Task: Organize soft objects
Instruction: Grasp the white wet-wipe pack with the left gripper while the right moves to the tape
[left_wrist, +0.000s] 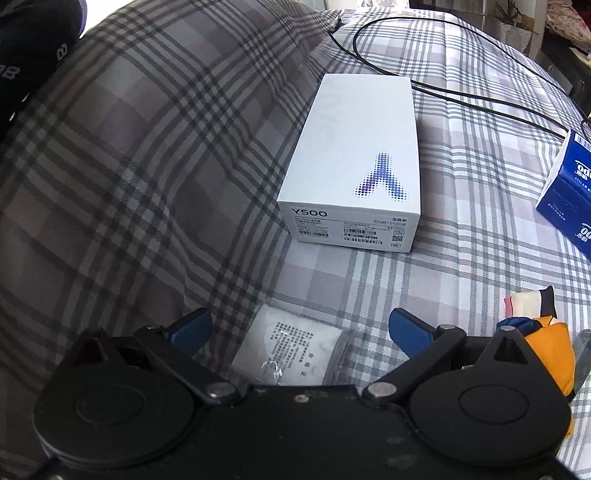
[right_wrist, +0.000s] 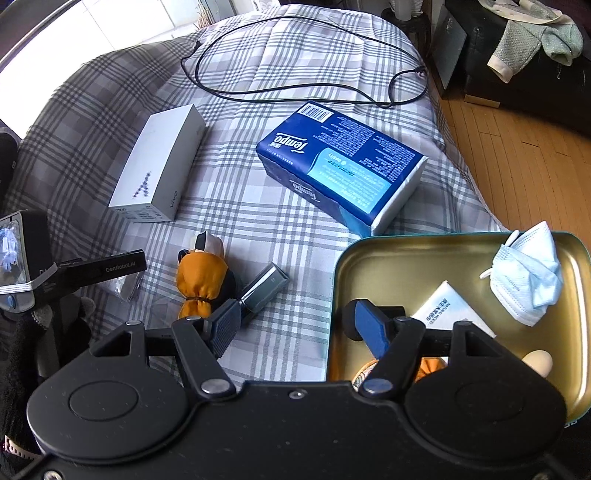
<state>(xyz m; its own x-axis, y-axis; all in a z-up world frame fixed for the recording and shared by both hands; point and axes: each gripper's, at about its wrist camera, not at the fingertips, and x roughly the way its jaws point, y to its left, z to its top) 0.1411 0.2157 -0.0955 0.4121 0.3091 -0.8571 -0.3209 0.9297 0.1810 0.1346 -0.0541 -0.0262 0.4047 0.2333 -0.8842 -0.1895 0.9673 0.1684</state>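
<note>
My left gripper (left_wrist: 300, 328) is open and points down at the plaid bed cover. A white packet in clear plastic (left_wrist: 291, 347) lies under the gap between its blue fingers, and the pads stand apart from it. An orange plush toy (left_wrist: 546, 343) lies just to the right. My right gripper (right_wrist: 297, 326) is open with nothing between its fingers, straddling the left rim of a gold tin (right_wrist: 399, 254). The tin holds a crumpled face mask (right_wrist: 528, 273) and a small white packet (right_wrist: 443, 306). The orange plush toy (right_wrist: 199, 277) lies left of the tin.
A white phone box (left_wrist: 354, 155) and a blue tissue pack (right_wrist: 340, 162) lie on the plaid bed cover (right_wrist: 258, 206), with a black cable (right_wrist: 295, 88) looped behind them. A small grey box (right_wrist: 266, 286) sits beside the toy. Wooden floor (right_wrist: 524, 155) lies off the bed's right edge.
</note>
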